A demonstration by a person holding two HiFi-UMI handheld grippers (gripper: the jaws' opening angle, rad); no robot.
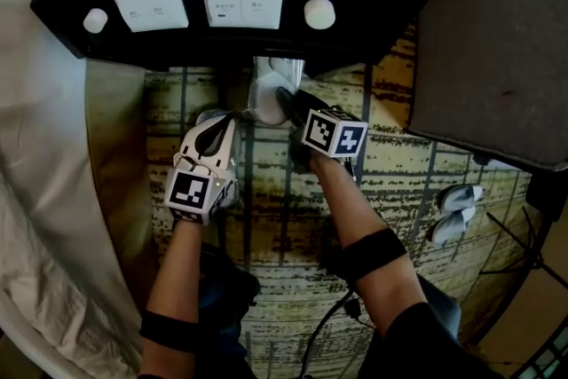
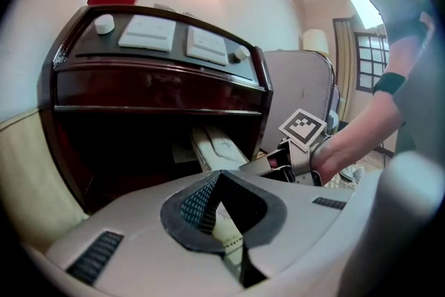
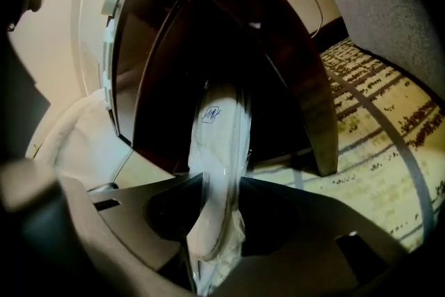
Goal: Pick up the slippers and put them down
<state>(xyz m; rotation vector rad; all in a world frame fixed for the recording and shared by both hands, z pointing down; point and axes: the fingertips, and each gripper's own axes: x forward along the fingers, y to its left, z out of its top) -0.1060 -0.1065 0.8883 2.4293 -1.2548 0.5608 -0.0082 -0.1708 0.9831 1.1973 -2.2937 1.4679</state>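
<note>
The slippers, counted as one white pair wrapped in clear film, are held clear of the patterned carpet at the front of the dark opening beneath the nightstand. One grey upholstered block is seen to the right of that nightstand, and one pale sheet is draped along the left. On the nightstand's top surface two white switch panels are set side by side, flanked by two round white knobs, one at each end. Two grippers are counted. The right gripper is clamped on the near end of the wrapped pair, the film being pinched between its jaws. The left gripper is carried just beside it with its jaws pressed together and nothing gripped. Two pale shoe-like things are left on the carpet, well apart at the right.
</note>
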